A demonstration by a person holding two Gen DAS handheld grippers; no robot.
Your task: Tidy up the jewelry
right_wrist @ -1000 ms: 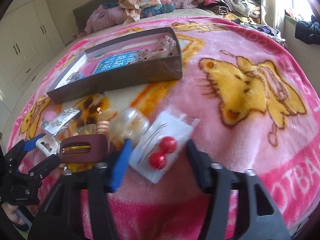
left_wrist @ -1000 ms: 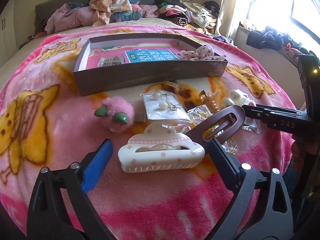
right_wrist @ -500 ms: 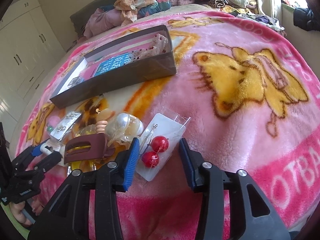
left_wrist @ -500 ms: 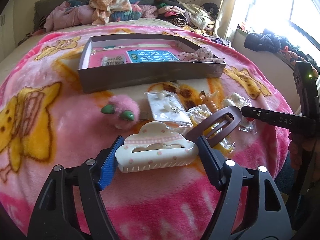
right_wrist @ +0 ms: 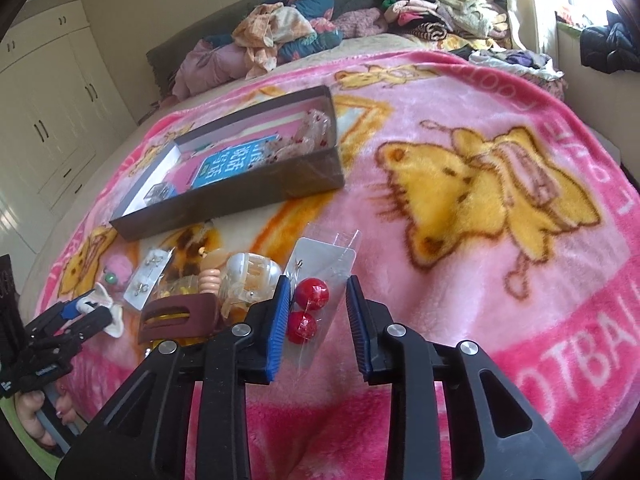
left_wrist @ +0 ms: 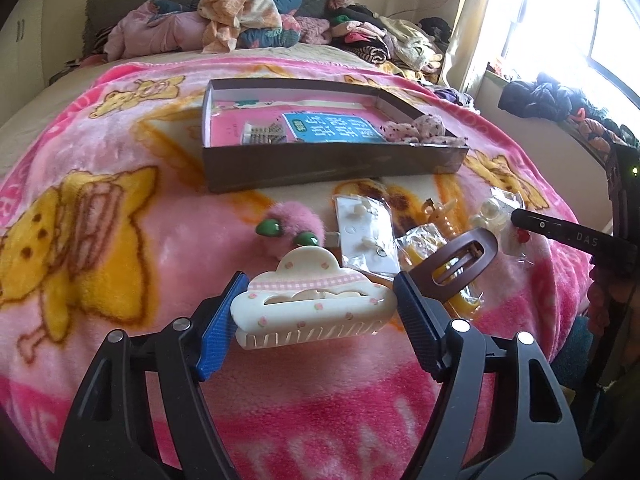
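Observation:
My left gripper (left_wrist: 320, 300) is shut on a cream cloud-shaped hair claw (left_wrist: 312, 280), both blue pads pressing its ends, just above the pink blanket (left_wrist: 120, 240). My right gripper (right_wrist: 318, 292) straddles a clear packet (right_wrist: 324, 252) with two red ball earrings (right_wrist: 313, 292). Its jaws are closing, the left pad at the packet's edge and the right pad a sliver off it. The brown box (left_wrist: 328, 160) lies further back, holding a blue card and a spotted scrunchie (left_wrist: 424, 126).
Between the grippers lie a brown hair clip (left_wrist: 460, 264), a pearl earring card (left_wrist: 364, 232), a pink pompom (left_wrist: 288, 220), a yellow packet and a white claw (right_wrist: 252, 272). Piled clothes fill the bed's head. Bare blanket stretches to the right (right_wrist: 480, 200).
The left jaws closed onto the cloud claw and raised it slightly. The right jaws narrowed around the red earring packet without shifting much.

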